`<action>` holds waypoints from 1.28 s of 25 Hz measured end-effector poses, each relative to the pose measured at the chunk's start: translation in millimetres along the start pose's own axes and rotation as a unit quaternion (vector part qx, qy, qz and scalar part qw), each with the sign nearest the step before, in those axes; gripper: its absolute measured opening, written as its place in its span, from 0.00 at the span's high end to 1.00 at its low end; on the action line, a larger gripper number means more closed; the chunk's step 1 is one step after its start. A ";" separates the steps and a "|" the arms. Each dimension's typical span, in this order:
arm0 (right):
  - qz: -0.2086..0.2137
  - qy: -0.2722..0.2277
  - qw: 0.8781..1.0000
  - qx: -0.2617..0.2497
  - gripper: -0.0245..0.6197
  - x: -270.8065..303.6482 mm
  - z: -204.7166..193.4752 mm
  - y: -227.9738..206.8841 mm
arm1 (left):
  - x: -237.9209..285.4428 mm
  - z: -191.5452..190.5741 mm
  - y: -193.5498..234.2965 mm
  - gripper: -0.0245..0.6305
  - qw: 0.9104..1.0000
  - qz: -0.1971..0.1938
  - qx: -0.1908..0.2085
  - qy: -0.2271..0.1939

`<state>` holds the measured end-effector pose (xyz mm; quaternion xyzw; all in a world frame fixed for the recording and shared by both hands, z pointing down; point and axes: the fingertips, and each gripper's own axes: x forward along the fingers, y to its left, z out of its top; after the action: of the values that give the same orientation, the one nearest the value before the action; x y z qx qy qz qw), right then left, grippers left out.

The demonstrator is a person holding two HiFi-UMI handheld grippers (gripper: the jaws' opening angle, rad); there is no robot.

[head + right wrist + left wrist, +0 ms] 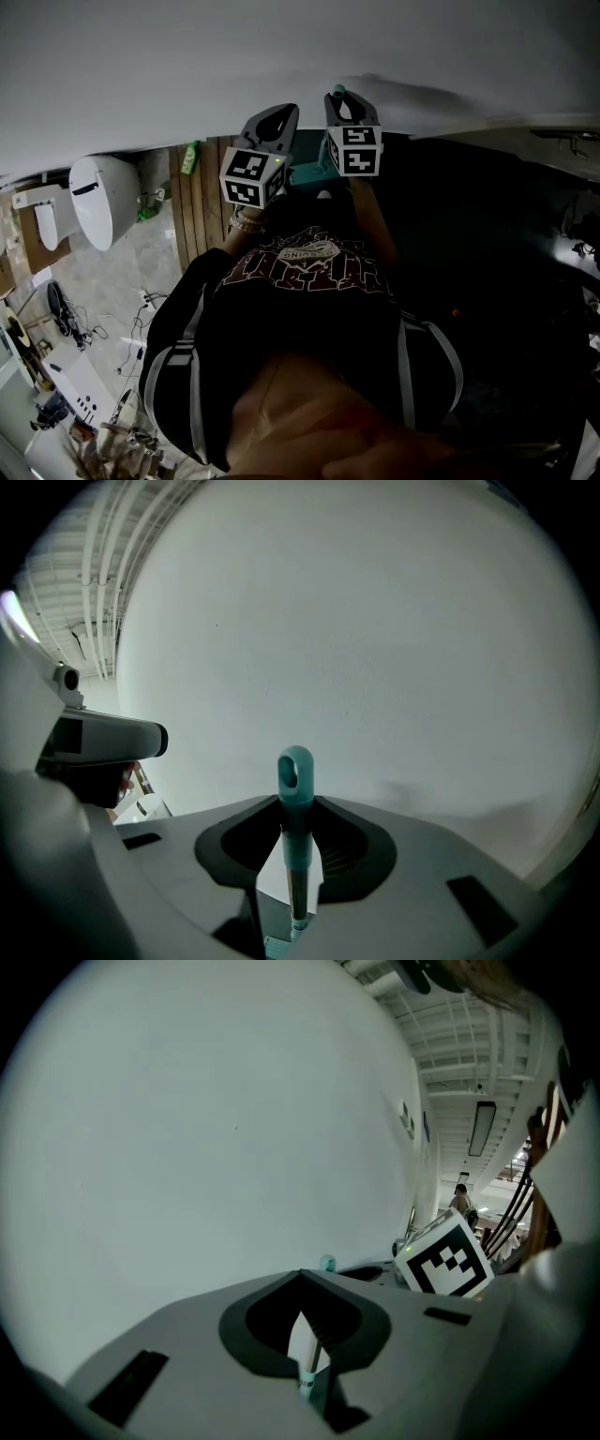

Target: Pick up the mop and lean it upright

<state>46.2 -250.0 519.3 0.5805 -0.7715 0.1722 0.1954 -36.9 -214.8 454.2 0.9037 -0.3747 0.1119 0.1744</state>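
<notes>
Floor (103, 281) with toilet (101, 199), cables (141, 323), green bottle (190, 157).

Left gripper (306, 1335) fingers clamped on mop handle (308, 1376) — white wall (187, 1129) ahead.

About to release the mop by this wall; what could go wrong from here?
1. The right gripper and left gripper both clamp the mop handle near its top, close to the smooth white wall; once released, it may slide sideways.
2. The head view doesn't show where its lower end rests, so the footing is unchecked.
</notes>
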 end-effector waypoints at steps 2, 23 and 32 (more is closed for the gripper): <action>0.000 0.000 1.000 0.000 0.79 -5.0 -1.0 1.0 | -1.5 -0.2 -2.9 0.90 1.000 -0.002 0.000 0.000; 0.029 -0.003 1.000 -0.007 0.79 -61.3 -20.0 19.0 | -6.3 -11.3 -37.5 0.90 1.000 -0.010 -0.001 0.006; 0.034 -0.005 0.999 -0.005 0.79 -91.1 -36.2 15.4 | -4.6 -16.1 -61.5 0.90 1.000 -0.012 0.000 0.003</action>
<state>57.8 -152.6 504.3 0.5534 -0.7927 0.1725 0.1885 2.7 -164.9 453.1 0.9080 -0.3628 0.1130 0.1766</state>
